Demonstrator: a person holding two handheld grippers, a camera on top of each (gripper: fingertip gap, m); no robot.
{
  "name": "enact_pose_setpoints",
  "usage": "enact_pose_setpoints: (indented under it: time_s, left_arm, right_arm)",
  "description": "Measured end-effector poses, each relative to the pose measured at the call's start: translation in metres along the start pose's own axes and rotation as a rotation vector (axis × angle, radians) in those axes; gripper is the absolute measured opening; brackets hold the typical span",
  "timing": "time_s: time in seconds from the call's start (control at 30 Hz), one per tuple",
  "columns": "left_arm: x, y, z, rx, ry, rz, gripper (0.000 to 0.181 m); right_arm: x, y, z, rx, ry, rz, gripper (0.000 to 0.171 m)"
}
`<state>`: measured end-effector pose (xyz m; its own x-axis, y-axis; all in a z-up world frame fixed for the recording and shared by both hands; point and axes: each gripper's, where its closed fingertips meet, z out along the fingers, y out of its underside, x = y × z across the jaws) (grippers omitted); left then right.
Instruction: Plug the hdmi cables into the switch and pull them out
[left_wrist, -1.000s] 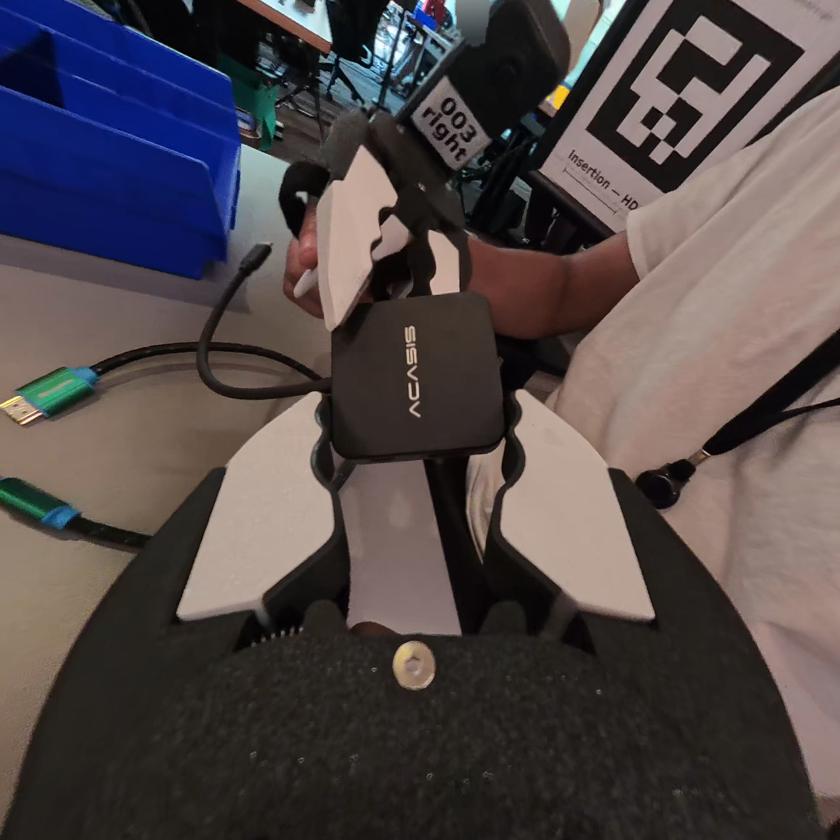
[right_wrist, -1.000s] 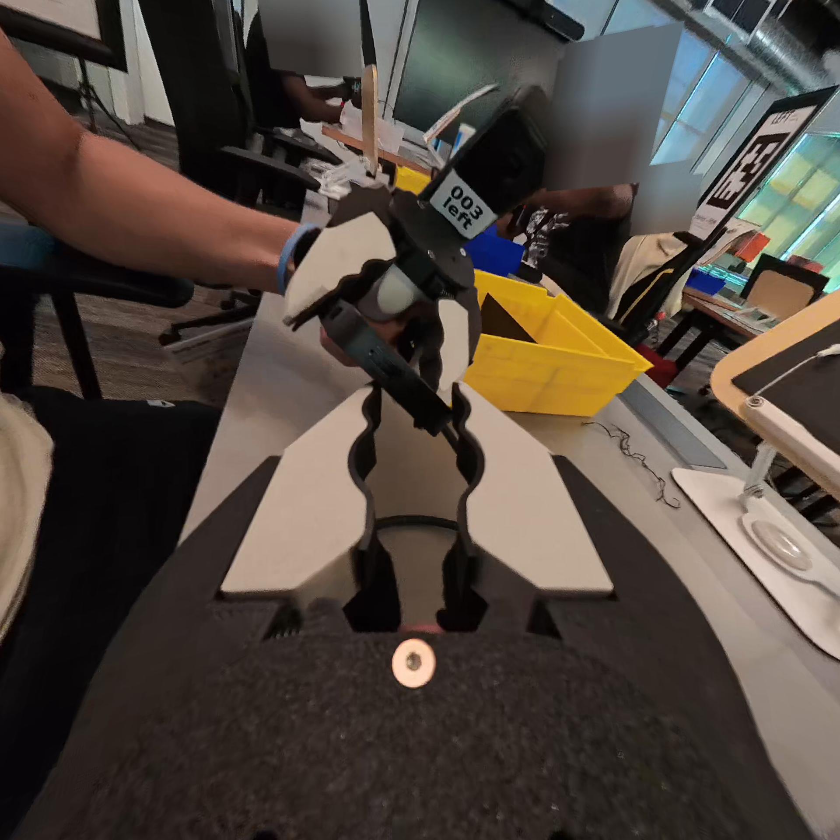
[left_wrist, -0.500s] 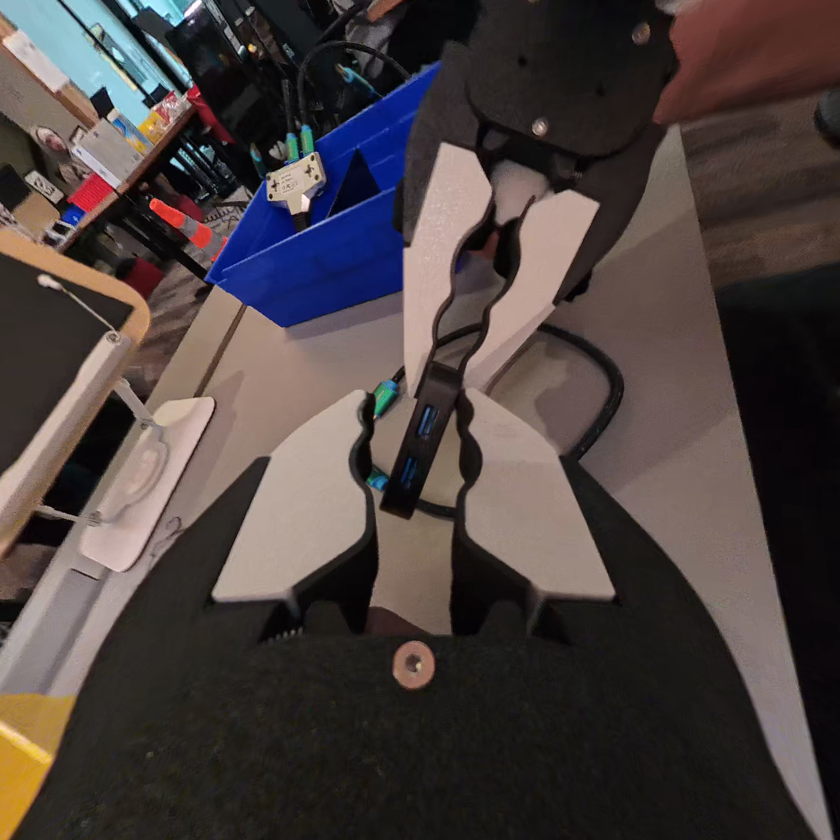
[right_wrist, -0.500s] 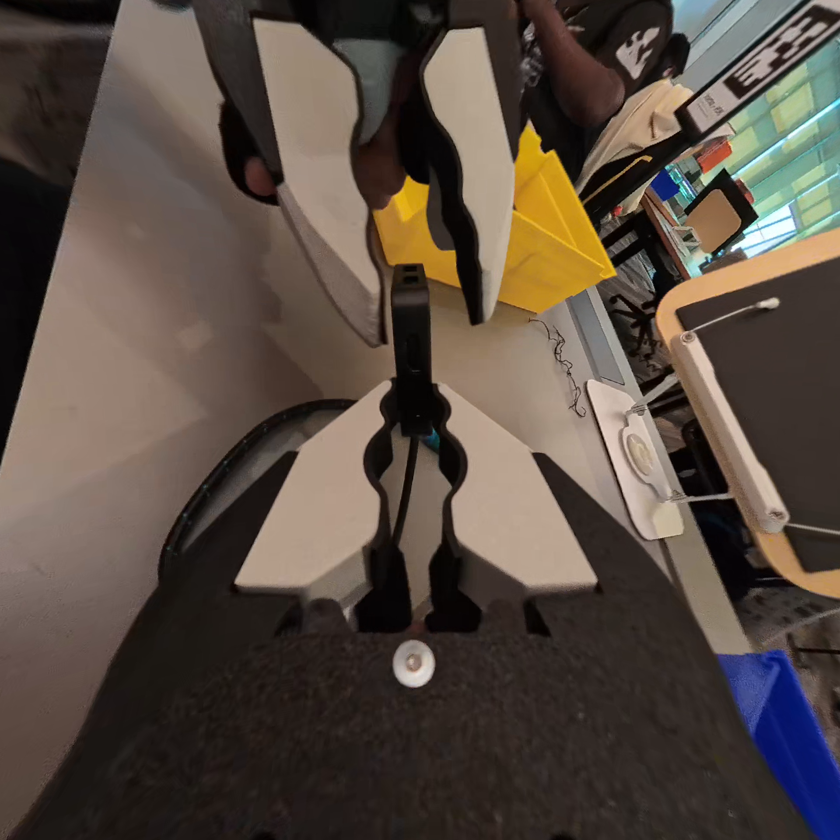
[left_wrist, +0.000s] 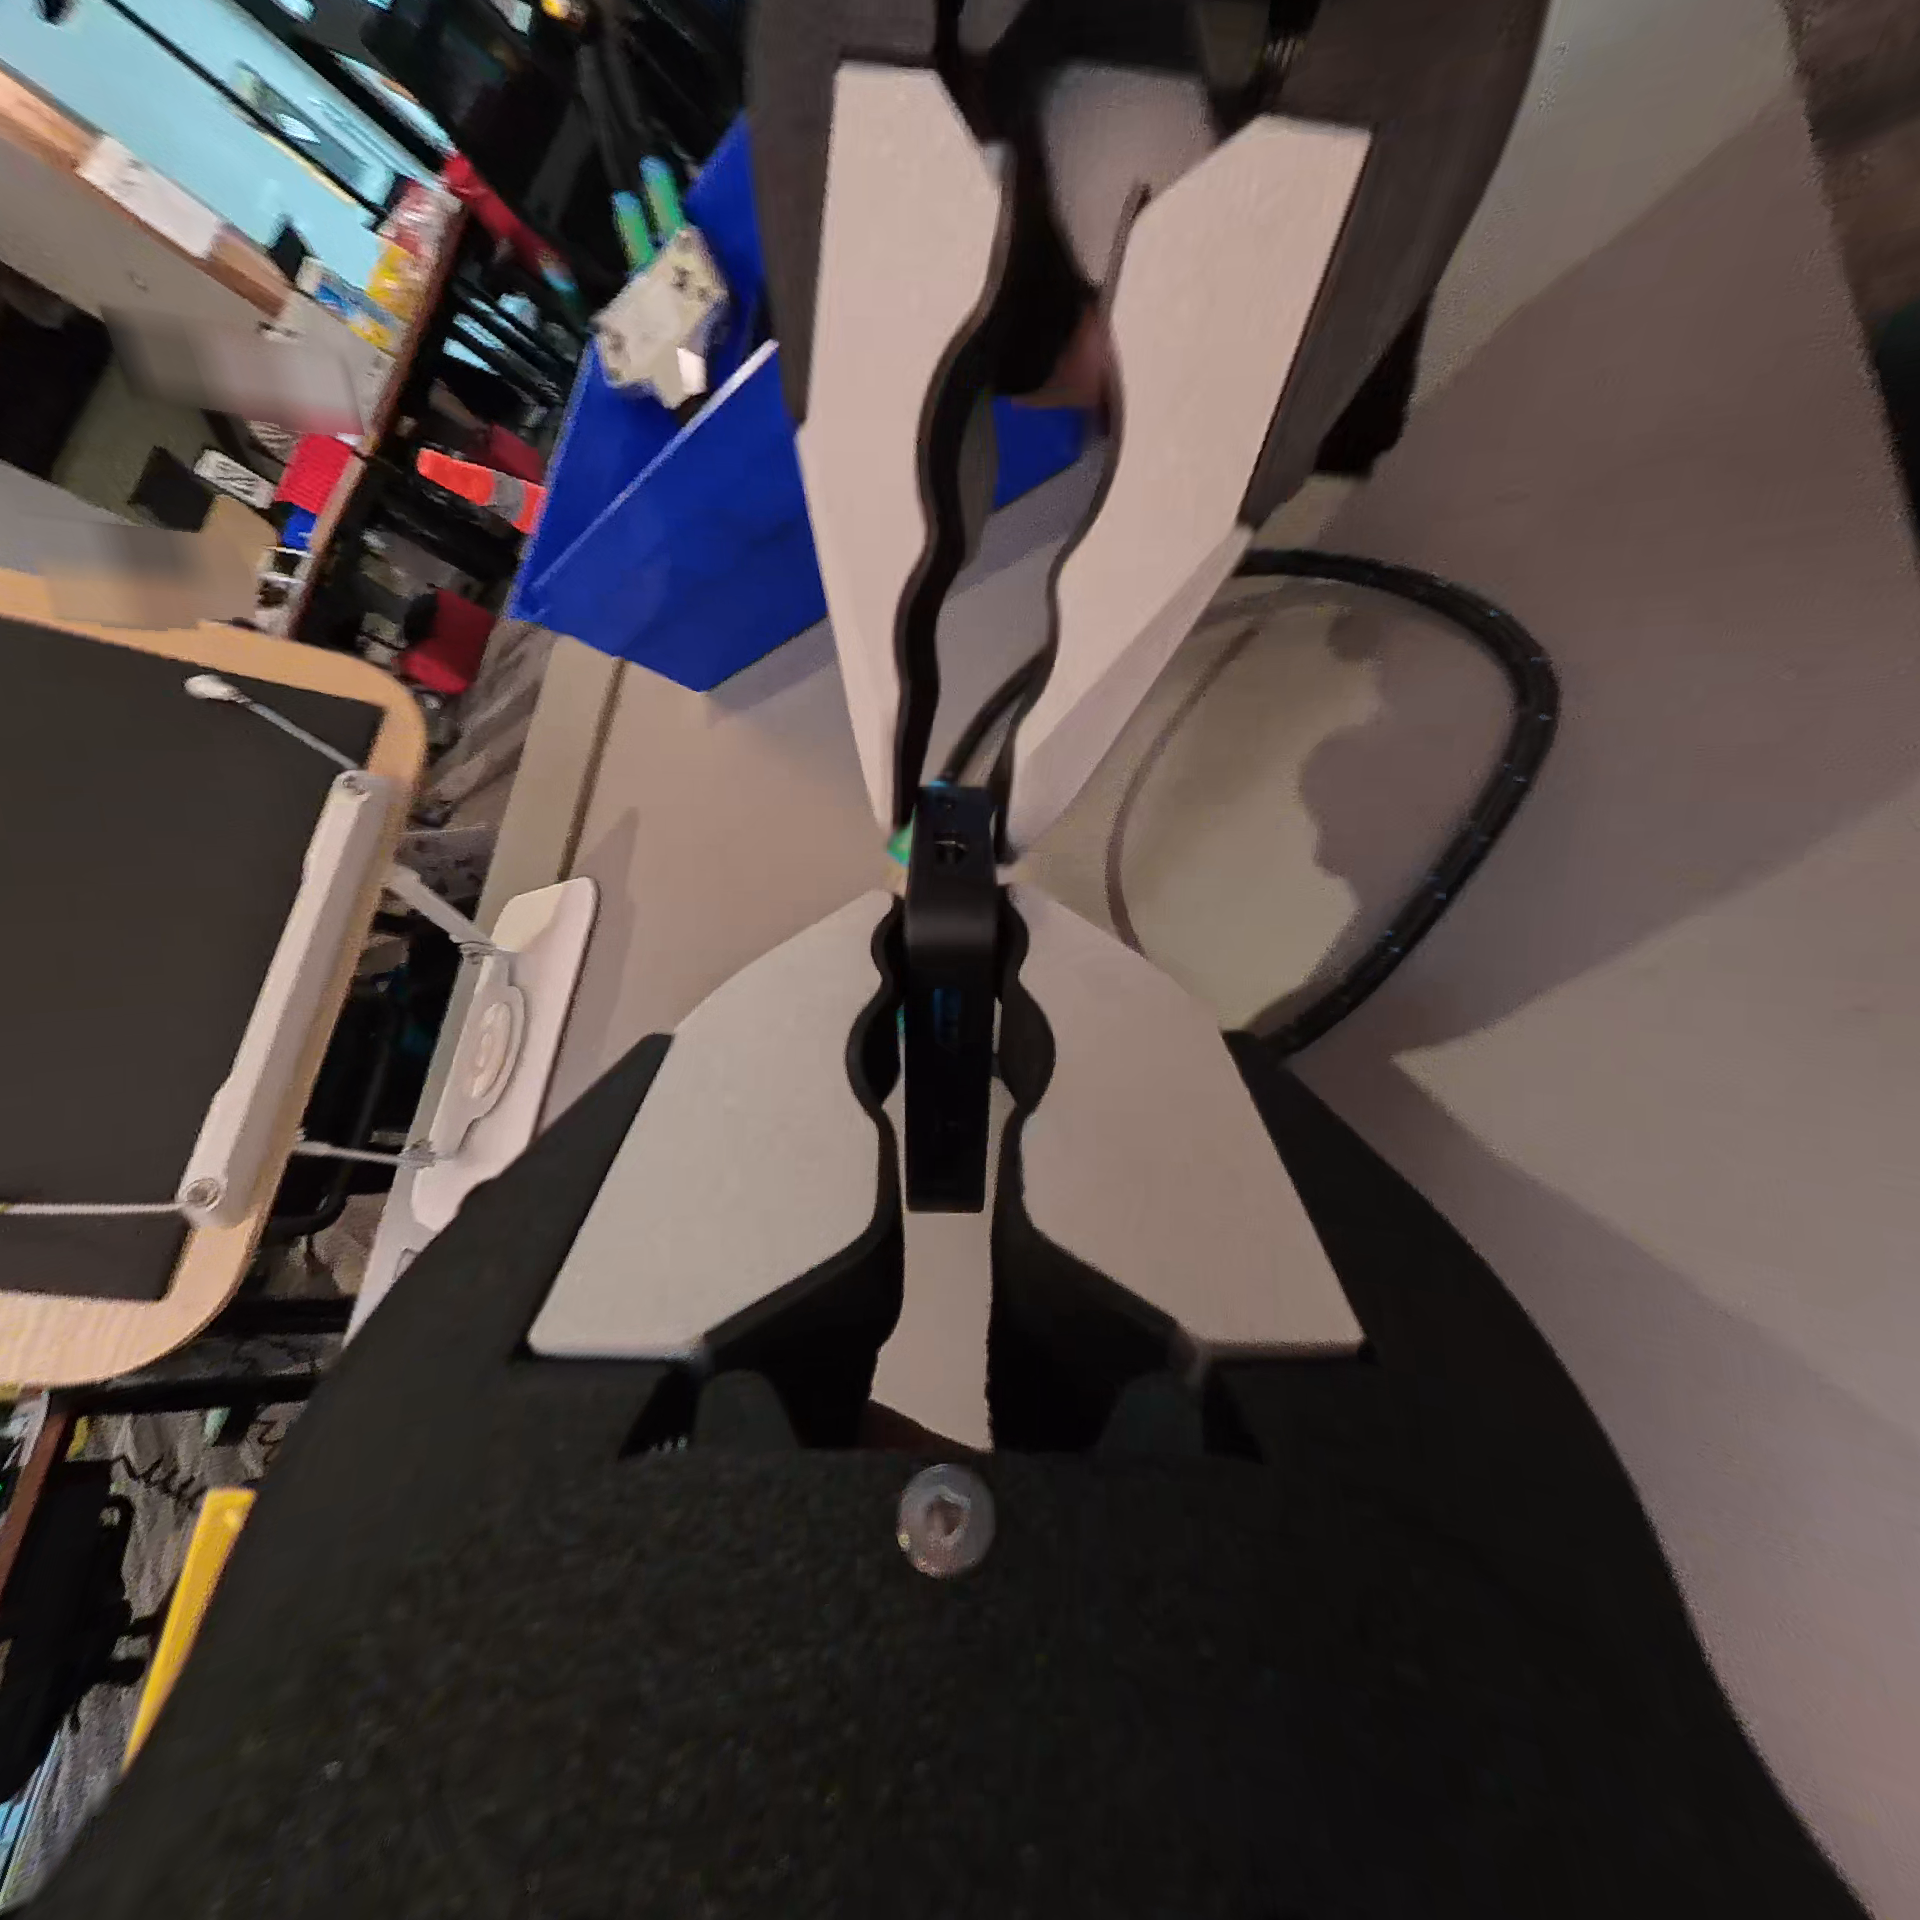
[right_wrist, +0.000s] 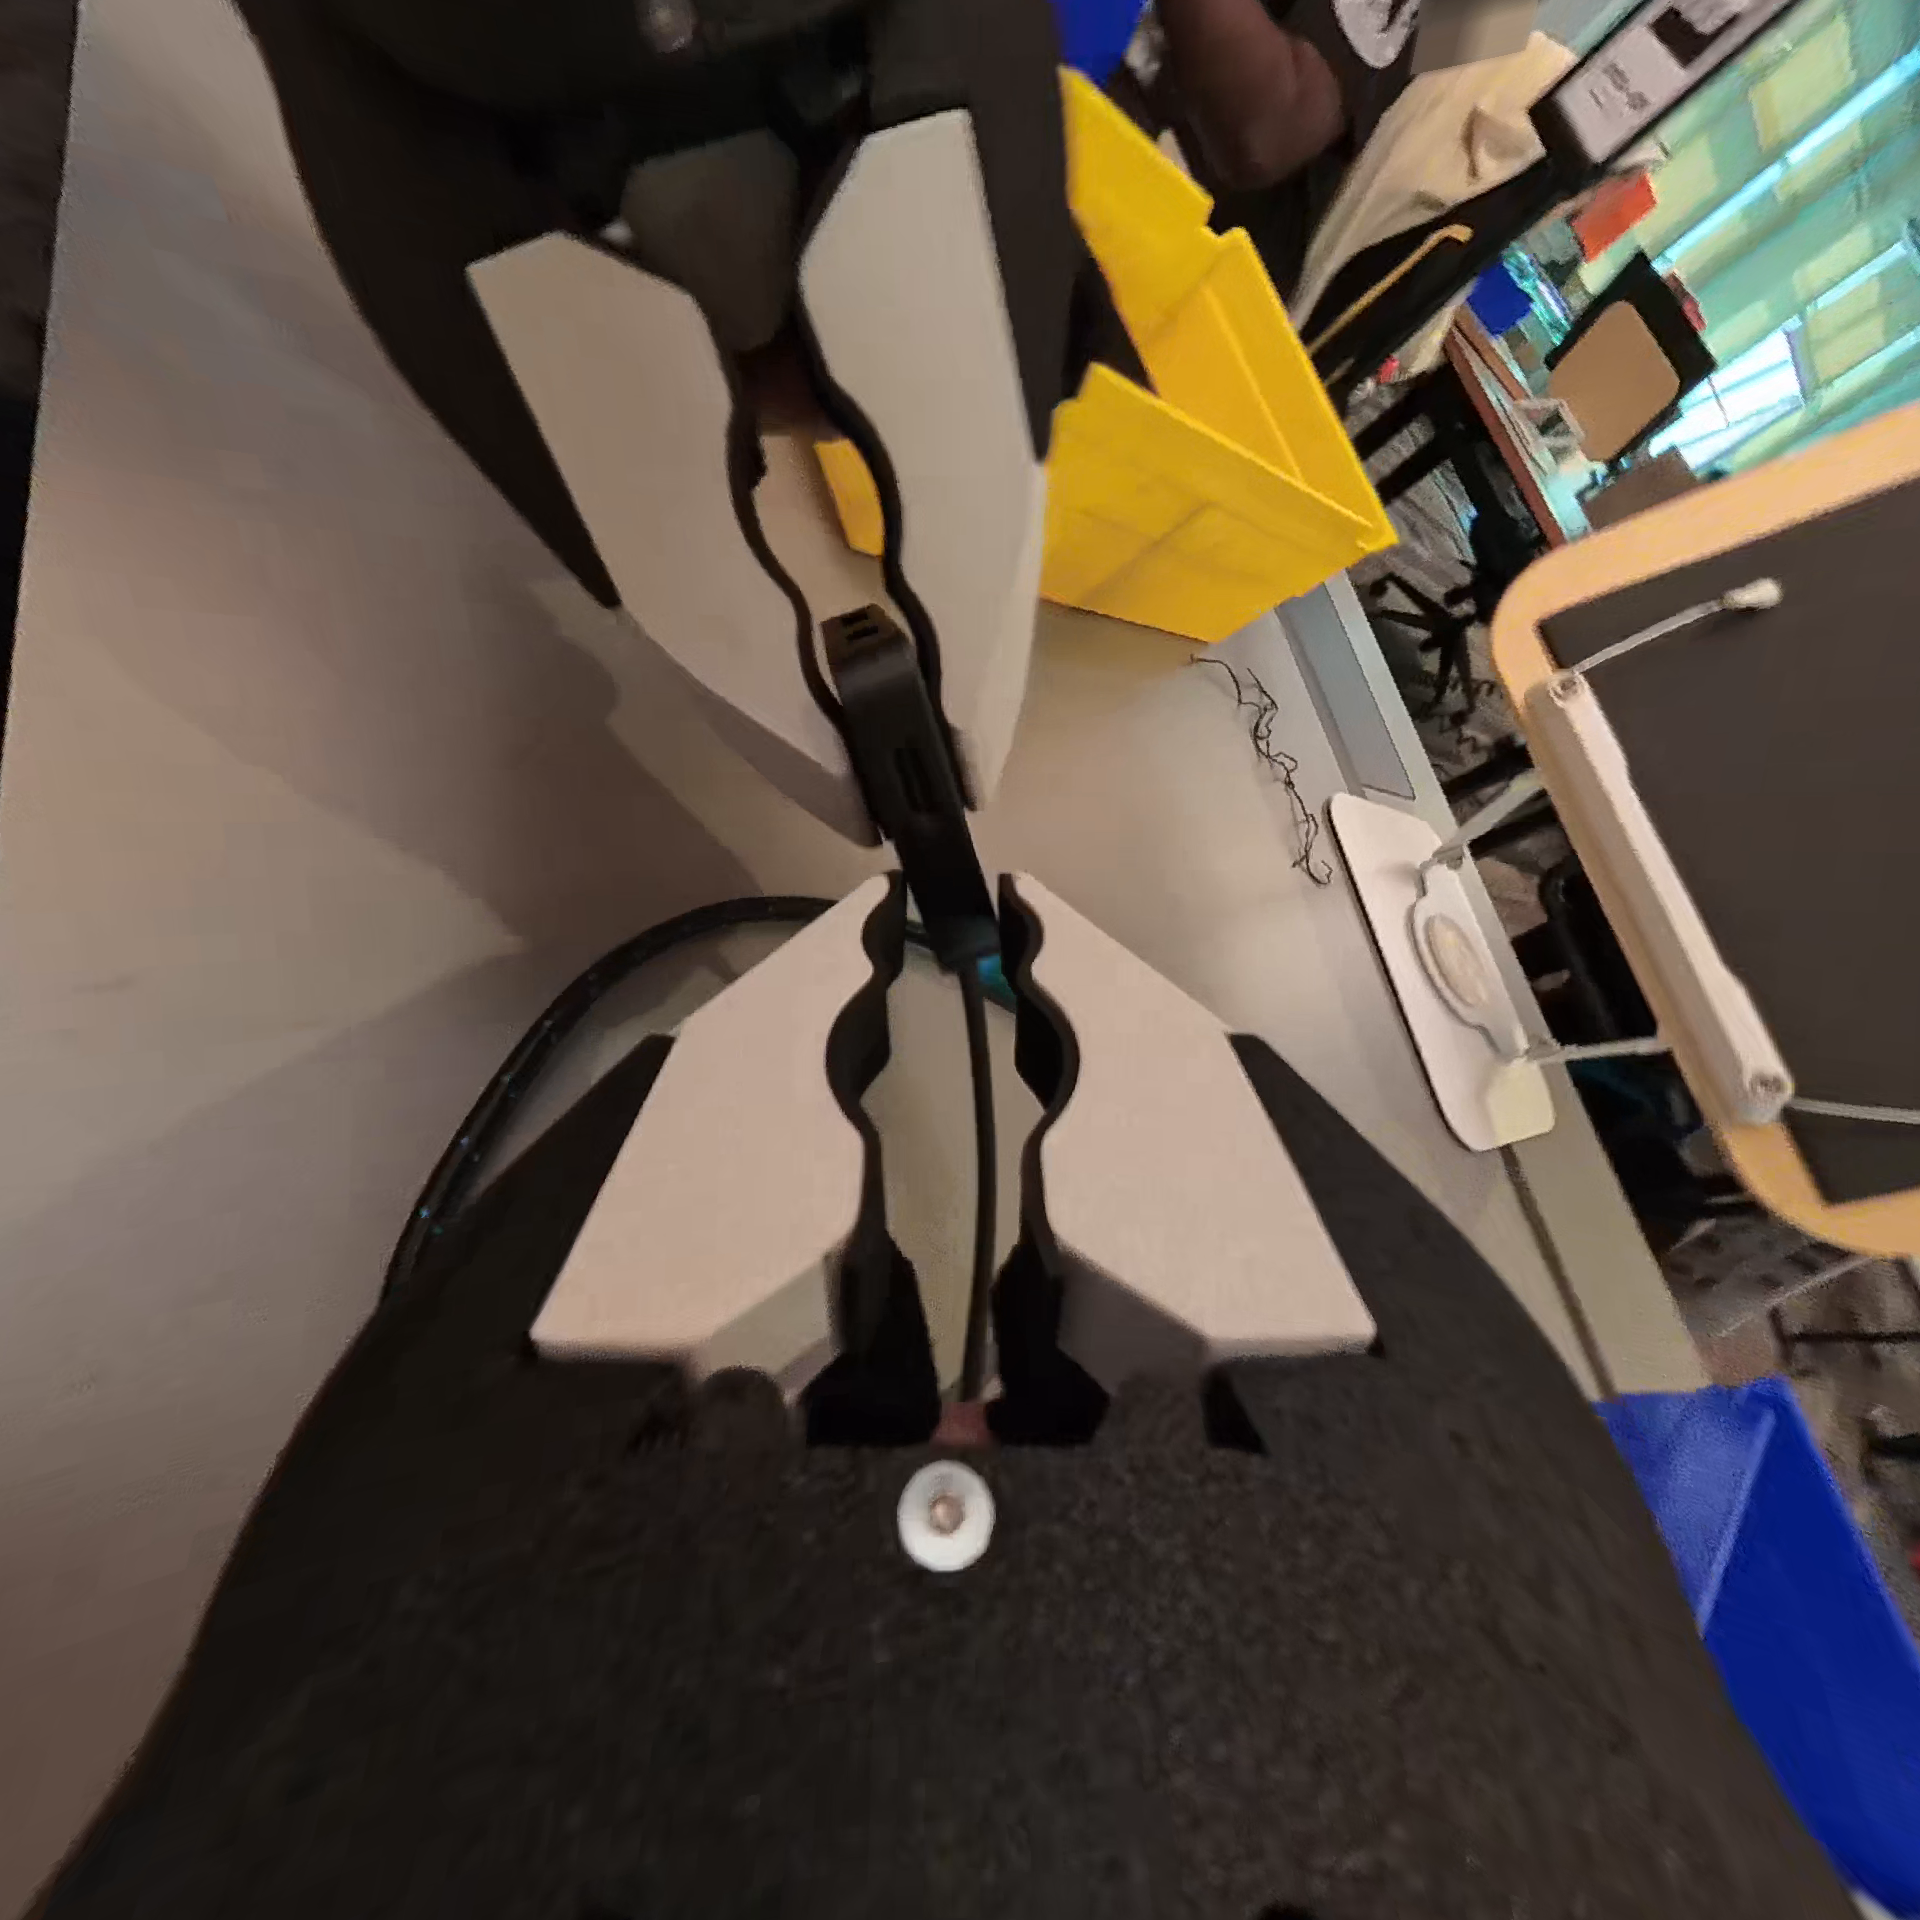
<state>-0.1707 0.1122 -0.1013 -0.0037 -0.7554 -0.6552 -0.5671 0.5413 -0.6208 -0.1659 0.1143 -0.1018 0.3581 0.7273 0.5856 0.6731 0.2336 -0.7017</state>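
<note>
Switch edge-on, ports blurred, clamped by left hand-held gripper.

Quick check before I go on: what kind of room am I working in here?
Most likely a lab or shared workshop, not a home. Plastic parts bins, one blue and one yellow, stand on the pale worktable, and cluttered desks and shelving fill the background.

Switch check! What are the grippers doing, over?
Left gripper shut on switch. Right gripper at its cable end, grip unclear. Black cable looped on table.
</note>
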Motion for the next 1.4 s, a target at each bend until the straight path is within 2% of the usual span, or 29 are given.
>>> enact_pose_setpoints:
  time_s: [0.17, 0.27, 0.37, 0.6, 0.73, 0.93, 1.4]
  left_arm:
    - [-0.042, 0.012, -0.007, 0.062, -0.216, -0.106, 0.014]
    - [-0.063, 0.025, -0.011, 0.013, -0.342, -0.192, 0.014]
    - [-0.067, 0.034, -0.009, -0.028, -0.384, -0.299, 0.014]
    - [-0.054, 0.058, 0.007, -0.030, -0.350, -0.623, 0.013]
    - [-0.050, 0.063, 0.014, 0.018, -0.309, -0.697, 0.013]
    - [-0.047, 0.066, 0.015, 0.030, -0.278, -0.694, 0.013]
    - [-0.029, 0.086, 0.022, -0.151, -0.175, -0.775, 0.013]
  right_arm:
    - [0.030, -0.009, -0.023, 0.120, -0.005, 0.282, 0.024]
    - [0.060, -0.005, -0.036, 0.202, 0.079, 0.437, 0.024]
    - [0.073, 0.013, -0.039, 0.201, 0.115, 0.546, 0.025]
    - [0.059, 0.080, -0.010, -0.109, 0.171, 0.593, 0.028]
    - [0.046, 0.104, 0.001, -0.227, 0.164, 0.555, 0.029]
    - [0.046, 0.101, 0.002, -0.191, 0.148, 0.585, 0.028]
    - [0.044, 0.116, 0.003, -0.236, 0.151, 0.614, 0.028]
